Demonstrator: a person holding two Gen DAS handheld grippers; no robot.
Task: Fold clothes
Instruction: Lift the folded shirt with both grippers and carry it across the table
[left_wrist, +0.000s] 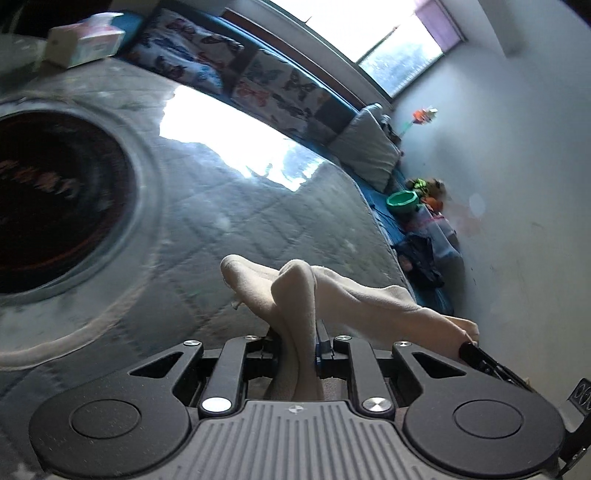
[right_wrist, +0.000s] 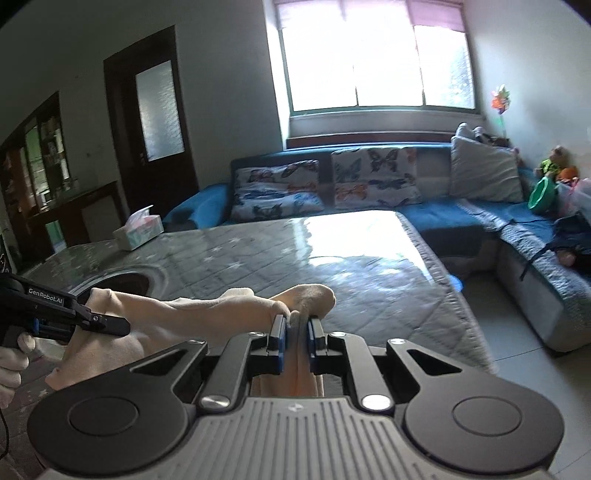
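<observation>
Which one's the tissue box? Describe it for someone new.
Start at the quilted grey table in front of the blue sofa. The tissue box sits at its far left corner, pale, with a tissue sticking up; nothing else boxy stands on that table.

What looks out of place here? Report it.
Nothing damaged or spilled. The cream garment is bunched, not flat, held above the quilted table between the left gripper and right gripper, both clamped on it.

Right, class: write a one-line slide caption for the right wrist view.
Both tongs, right and left, grip a cream garment above the quilted table.
</observation>
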